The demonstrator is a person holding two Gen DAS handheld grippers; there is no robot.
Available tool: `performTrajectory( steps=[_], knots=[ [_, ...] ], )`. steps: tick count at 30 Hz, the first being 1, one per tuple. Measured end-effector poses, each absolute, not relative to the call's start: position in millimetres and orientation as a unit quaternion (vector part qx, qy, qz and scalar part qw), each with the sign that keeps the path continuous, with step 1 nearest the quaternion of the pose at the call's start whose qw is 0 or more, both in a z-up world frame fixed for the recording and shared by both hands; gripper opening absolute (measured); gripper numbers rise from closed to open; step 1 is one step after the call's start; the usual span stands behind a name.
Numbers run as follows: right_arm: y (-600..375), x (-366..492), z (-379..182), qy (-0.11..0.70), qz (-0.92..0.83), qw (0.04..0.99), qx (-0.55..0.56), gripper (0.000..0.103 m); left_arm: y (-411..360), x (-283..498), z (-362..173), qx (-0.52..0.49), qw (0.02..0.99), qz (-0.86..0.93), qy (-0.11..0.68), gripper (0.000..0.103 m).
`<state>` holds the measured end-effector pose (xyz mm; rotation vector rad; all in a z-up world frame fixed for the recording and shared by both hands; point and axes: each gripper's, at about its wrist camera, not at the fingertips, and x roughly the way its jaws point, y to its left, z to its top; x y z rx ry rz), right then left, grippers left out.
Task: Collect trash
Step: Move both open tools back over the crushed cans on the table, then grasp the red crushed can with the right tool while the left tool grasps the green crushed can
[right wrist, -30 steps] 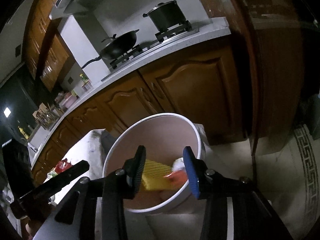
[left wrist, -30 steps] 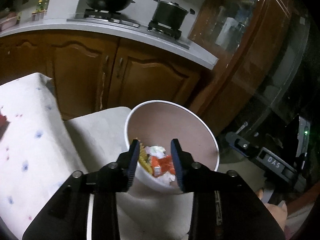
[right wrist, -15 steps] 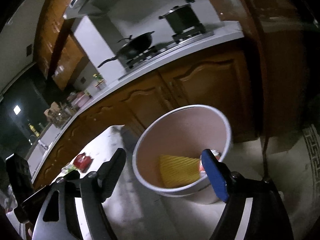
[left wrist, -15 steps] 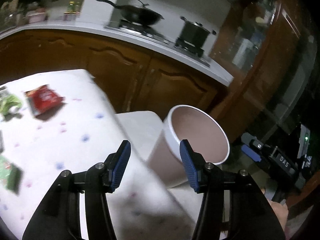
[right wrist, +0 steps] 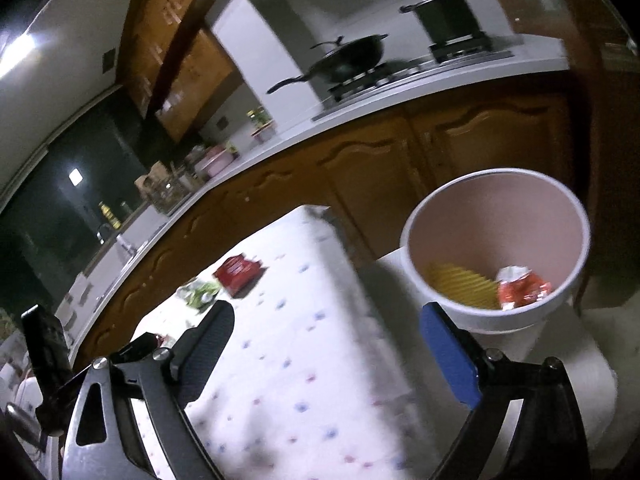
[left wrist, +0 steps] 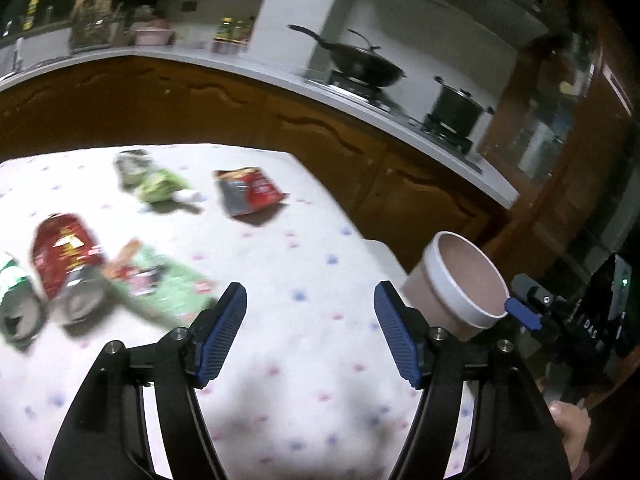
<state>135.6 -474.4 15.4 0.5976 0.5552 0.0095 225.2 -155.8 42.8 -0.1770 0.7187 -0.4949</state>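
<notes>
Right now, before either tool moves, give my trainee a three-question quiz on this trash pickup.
1. True or false: the left tool grips a wrapper.
2. What lies in the bin? A) nothing B) a yellow ridged packet and an orange wrapper C) a bottle
3. Fill in: the red snack bag lies on the ______.

Key: 1 false, both the left and right tool are open and empty; 2 B; 3 tablecloth.

Pink bin (right wrist: 496, 216) upright beside table, wrappers (left wrist: 248, 190) strewn, seemingly crumpled, on tablecloth
</notes>
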Motion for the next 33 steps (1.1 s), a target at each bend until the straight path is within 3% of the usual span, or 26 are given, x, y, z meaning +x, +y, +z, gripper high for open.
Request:
performTrajectory(
  steps=[11,33],
  knots=[
    [-423,148,12,0.287,0.040,0.918,0.272,0.095,-85,215,23,-0.113,0.906,-0.188,0.362,0.069],
    [-367,204,17,0.315,0.097,0.915,0.232,0.095,-51,252,32,-0.113,0.900,-0.173,0.383,0.072]
  ],
)
